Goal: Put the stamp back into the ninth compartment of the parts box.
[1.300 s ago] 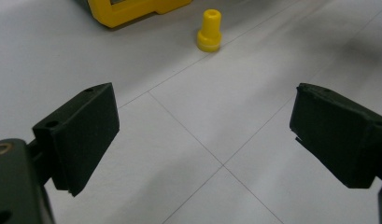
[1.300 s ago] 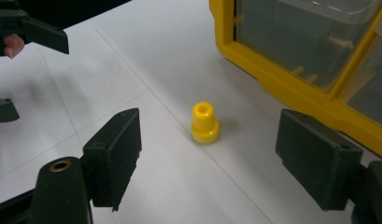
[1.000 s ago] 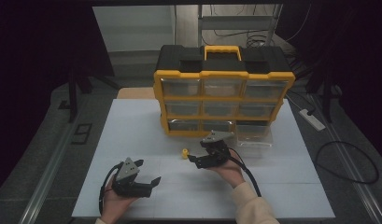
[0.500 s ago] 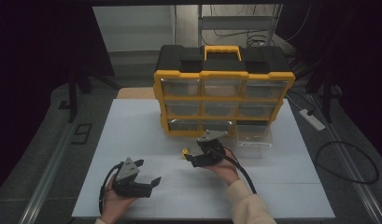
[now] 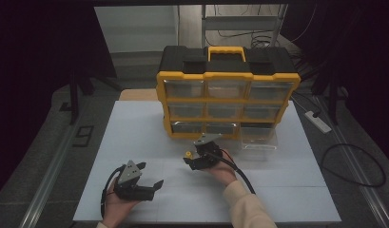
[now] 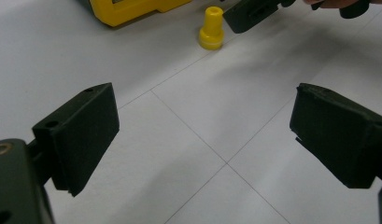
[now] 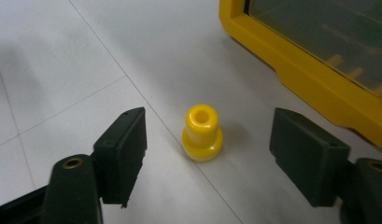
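Note:
A small yellow plug (image 7: 202, 133) stands upright on the white table (image 5: 135, 137), just in front of the yellow organizer (image 5: 225, 99). My right gripper (image 7: 207, 154) is low over the table with a jaw on each side of the plug. Its jaws have just been closing, but gaps remain and the pads do not touch the plug. In the high view the right gripper (image 5: 191, 157) points left at the plug (image 5: 187, 154). My left gripper (image 5: 151, 174) rests at the front left, open and holding nothing. The left gripper view (image 6: 205, 135) faces the plug (image 6: 211, 29).
The organizer (image 7: 291, 51) has a black top, a yellow handle and several clear drawers. One clear drawer (image 5: 258, 135) sits pulled out on the table to its right. A power strip (image 5: 318, 121) lies beyond the table's right edge.
My right gripper has shifted left and down onto the yellow plug, and its jaws have narrowed around it. The left gripper has stayed in place.

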A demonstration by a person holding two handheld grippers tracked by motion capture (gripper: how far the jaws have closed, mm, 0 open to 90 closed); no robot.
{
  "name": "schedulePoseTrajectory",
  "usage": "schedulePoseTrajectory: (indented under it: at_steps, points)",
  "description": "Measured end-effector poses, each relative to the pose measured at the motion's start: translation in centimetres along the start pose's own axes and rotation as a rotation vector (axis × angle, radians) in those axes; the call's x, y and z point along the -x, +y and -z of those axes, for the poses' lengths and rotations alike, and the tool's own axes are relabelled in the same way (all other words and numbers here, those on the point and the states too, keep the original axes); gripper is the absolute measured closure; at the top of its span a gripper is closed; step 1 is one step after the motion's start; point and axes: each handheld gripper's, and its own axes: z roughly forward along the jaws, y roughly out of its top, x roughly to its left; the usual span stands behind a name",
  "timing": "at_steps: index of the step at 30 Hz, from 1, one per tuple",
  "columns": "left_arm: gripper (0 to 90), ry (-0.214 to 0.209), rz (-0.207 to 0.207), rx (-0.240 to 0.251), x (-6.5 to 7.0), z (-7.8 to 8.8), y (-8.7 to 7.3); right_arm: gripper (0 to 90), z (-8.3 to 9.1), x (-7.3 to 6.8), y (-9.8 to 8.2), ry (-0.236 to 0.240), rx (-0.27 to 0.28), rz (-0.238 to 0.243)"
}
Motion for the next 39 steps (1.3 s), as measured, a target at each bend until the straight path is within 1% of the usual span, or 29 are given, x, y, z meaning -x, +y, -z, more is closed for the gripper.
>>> schedulePoseTrajectory:
  at_steps: [3, 5, 8, 10, 15, 16, 17, 19, 20, 22, 27, 29, 33, 39]
  points:
    - [8.2, 0.003, 0.001, 0.001, 0.0, 0.0, 0.0, 33.0, -0.4, -0.1, 0.0, 0.001, 0.0, 0.0]
    - [8.2, 0.004, 0.002, 0.001, 0.0, 0.0, 0.0, 35.7, -0.7, -0.2, 0.0, 0.005, -0.005, 0.01]
    - [8.2, 0.003, 0.001, -0.001, 0.0, 0.0, 0.0, 39.4, -1.0, -0.4, 0.1, -0.006, -0.021, 0.03]
    - [8.2, 0.003, -0.001, -0.002, 0.0, 0.0, 0.0, 41.5, -1.2, -0.6, 0.1, -0.009, -0.021, 0.043]
    - [8.2, 0.004, 0.0, -0.002, 0.0, 0.0, 0.0, 47.9, -1.4, -0.7, 0.3, -0.02, -0.028, 0.056]
    - [8.2, 0.004, 0.0, -0.002, 0.0, 0.0, 0.0, 49.9, -1.4, -0.7, 0.3, -0.032, -0.032, 0.061]
    - [8.2, 0.003, -0.001, -0.003, 0.0, 0.0, 0.0, 51.9, -1.4, -0.7, 0.3, -0.035, -0.031, 0.062]
    - [8.2, 0.004, -0.002, -0.003, 0.0, 0.0, 0.0, 55.6, -1.4, -0.6, 0.3, -0.026, -0.029, 0.056]
    - [8.2, 0.004, -0.001, -0.003, 0.0, 0.0, 0.0, 56.8, -1.4, -0.6, 0.3, -0.037, -0.037, 0.061]
    - [8.2, 0.007, 0.0, -0.002, 0.0, 0.0, 0.0, 61.0, -1.5, -0.5, 0.3, -0.039, -0.035, 0.06]
    - [8.2, 0.009, -0.002, -0.004, 0.0, 0.0, 0.0, 65.0, -1.6, -0.6, 0.2, -0.035, -0.031, 0.066]
    - [8.3, 0.008, -0.001, -0.005, 0.0, 0.0, -0.1, 72.0, -1.5, -0.7, 0.3, -0.036, -0.026, 0.068]
    - [8.2, 0.01, 0.0, -0.005, -0.1, 0.0, 0.0, 72.7, -1.4, -0.7, 0.3, -0.041, -0.028, 0.071]
    - [8.3, 0.011, 0.0, -0.006, -0.1, 0.0, -0.1, 72.9, -0.8, -0.6, 0.4, -0.046, -0.004, 0.073]
